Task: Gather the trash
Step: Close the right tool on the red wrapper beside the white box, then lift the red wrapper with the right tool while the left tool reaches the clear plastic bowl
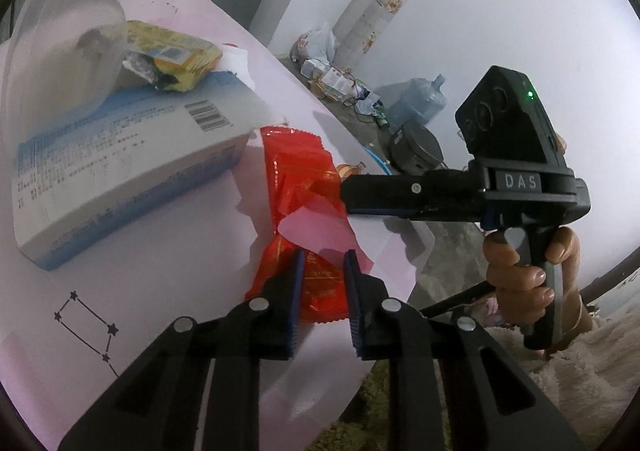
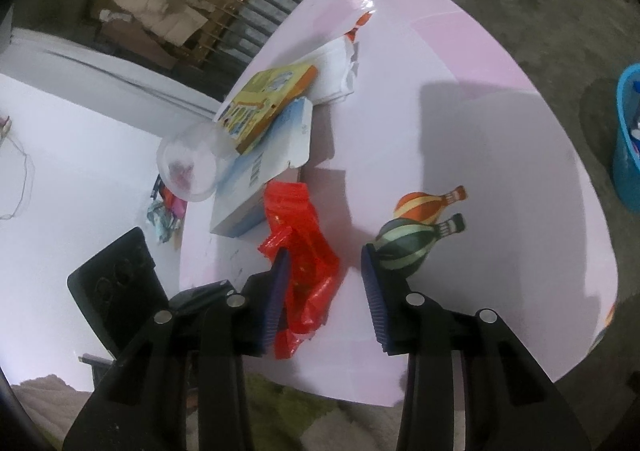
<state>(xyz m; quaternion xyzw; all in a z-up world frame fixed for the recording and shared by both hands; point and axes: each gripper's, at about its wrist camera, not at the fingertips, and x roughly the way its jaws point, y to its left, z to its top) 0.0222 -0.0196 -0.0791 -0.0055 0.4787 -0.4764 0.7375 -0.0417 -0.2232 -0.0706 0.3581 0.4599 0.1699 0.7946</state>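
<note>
A crumpled red wrapper [image 1: 298, 187] lies on the pink table [image 1: 140, 291] near its front edge. My left gripper [image 1: 323, 279] stands over the wrapper's near end, which lies between its blue pads with a narrow gap. I see no firm pinch. A pink paper scrap [image 1: 316, 227] rests on the wrapper. My right gripper [image 1: 345, 193] comes in from the right, held by a hand [image 1: 524, 279], with its tips at the wrapper's right edge. In the right wrist view the right gripper [image 2: 324, 275] is open, and the red wrapper [image 2: 300, 251] lies against its left finger.
Behind the wrapper is a white and blue box [image 2: 256, 179] with a yellow packet [image 2: 264, 99], a clear plastic cup [image 2: 188, 167] and white crumpled paper [image 2: 336, 67] piled on it. A blue bin [image 2: 628, 139] stands on the floor to the right. Balloon pictures [image 2: 420, 227] are printed on the tabletop.
</note>
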